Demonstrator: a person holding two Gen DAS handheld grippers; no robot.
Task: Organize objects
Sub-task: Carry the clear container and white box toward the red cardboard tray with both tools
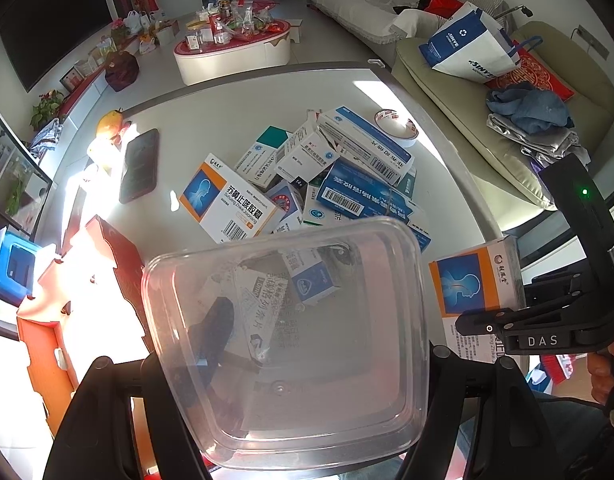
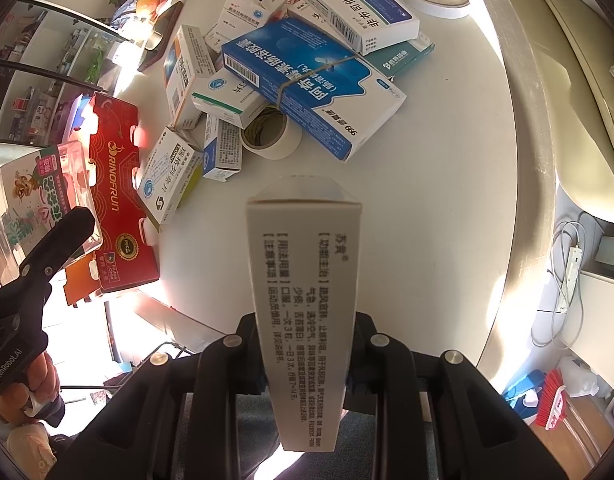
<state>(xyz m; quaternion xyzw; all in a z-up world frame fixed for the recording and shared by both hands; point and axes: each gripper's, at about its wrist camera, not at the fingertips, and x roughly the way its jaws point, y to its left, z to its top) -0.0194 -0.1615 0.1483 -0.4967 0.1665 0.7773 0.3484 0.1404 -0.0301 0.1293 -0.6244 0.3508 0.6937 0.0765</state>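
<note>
Clear plastic fills the left view: a see-through tub [image 1: 291, 340] is held up off the table, tilted, with the left gripper [image 1: 291, 364] clamped on its near rim. One finger [image 1: 211, 328] shows dark through the wall, so the grip looks like a pinch across that edge. I cannot tell from here which way the tub's mouth faces.

The right gripper [image 2: 305, 364] has its jaws closed on a pale medicine box [image 2: 305, 280], gripped across the narrow faces, with its long axis pointing straight ahead, away from the hand. That same box shows its orange-and-blue face in the left view [image 1: 479, 284], just beside the tub's right edge and apart from it.

That is the relation the next move hangs on, I'd say: the box lies to the tub's right, so the right hand would have to swing it leftward to drop it in, end first.

The rest of the boxes [image 2: 307, 76] are in a loose heap on the white table [image 2: 447, 160] beyond both hands, with a tape roll [image 2: 271, 132] tucked under them.
</note>
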